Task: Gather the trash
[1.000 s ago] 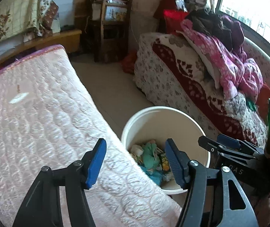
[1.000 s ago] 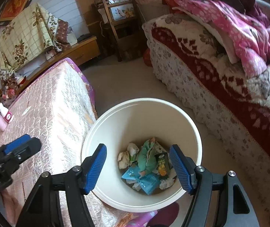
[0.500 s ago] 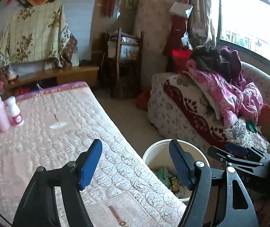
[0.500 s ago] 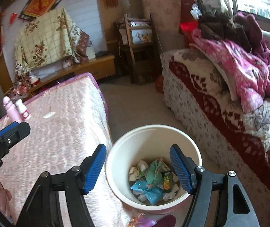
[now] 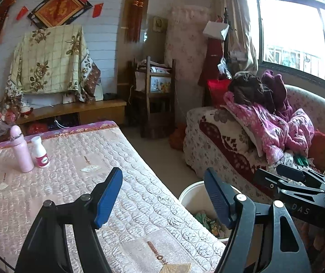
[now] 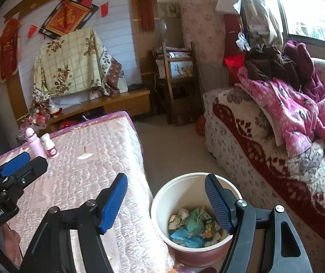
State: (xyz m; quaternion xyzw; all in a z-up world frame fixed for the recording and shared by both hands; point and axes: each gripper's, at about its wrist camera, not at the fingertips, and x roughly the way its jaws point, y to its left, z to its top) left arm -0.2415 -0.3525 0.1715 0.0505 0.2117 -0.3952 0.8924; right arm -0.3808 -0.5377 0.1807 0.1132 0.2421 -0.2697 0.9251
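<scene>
A white bin [image 6: 185,184] stands on the floor beside the pink-covered table [image 6: 89,182]; it holds crumpled paper, green and blue wrappers [image 6: 192,225]. The bin also shows in the left wrist view [image 5: 192,195], partly hidden by a finger. My left gripper [image 5: 163,195] is open and empty above the table's near corner [image 5: 139,204]. My right gripper [image 6: 165,201] is open and empty above and before the bin. Small white paper scraps [image 5: 90,168] lie on the table, one also in the right wrist view [image 6: 83,156].
A pink bottle [image 5: 22,150] and a white bottle [image 5: 39,152] stand at the table's far left. A sofa [image 6: 264,150] heaped with pink clothes [image 6: 299,118] runs along the right. A wooden chair [image 6: 178,82] and low cabinet [image 6: 107,104] stand at the back.
Both grippers have risen and tilted up from over the bin; the bin now sits lower in view and the room's back wall shows. Both stay open and empty.
</scene>
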